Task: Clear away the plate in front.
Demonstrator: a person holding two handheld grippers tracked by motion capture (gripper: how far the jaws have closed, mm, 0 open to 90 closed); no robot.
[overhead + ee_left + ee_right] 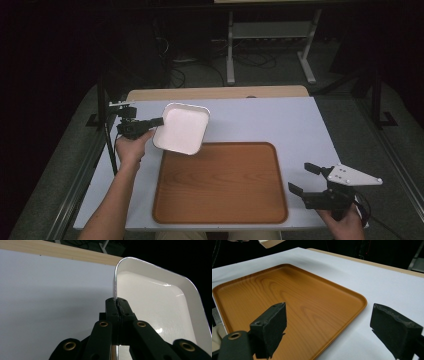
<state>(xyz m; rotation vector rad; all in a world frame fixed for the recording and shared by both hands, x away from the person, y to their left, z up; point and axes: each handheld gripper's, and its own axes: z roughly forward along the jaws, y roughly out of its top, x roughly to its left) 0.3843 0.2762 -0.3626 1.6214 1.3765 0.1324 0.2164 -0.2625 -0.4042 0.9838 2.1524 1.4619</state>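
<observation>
Forearms enter from the bottom edge of the high view, each hand carrying a pair of tongs. At left, the left gripper [159, 121] is clenched on the rim of a white dish [181, 128], which is held clear of the table, tilted, over the far-left corner of a wooden tray [220, 182]. In the left gripper view the jaws are seen pinching the thin rim edge-on [119, 305]. The dish [160, 305] is judged light and stiff; its glossy glaze is likely slippery, and it may chip if dropped. A hold on the rim near a straight side, as shown, appears the only practical purchase. At centre, the tray lies empty and flat on the white table [270, 120]. At right, the right gripper [300, 179] is released, its jaws spread wide just beside the tray's near-right corner [329, 322]. Beyond the table, a dim room with a grey floor, cables and white stand legs [230, 50] is visible.
</observation>
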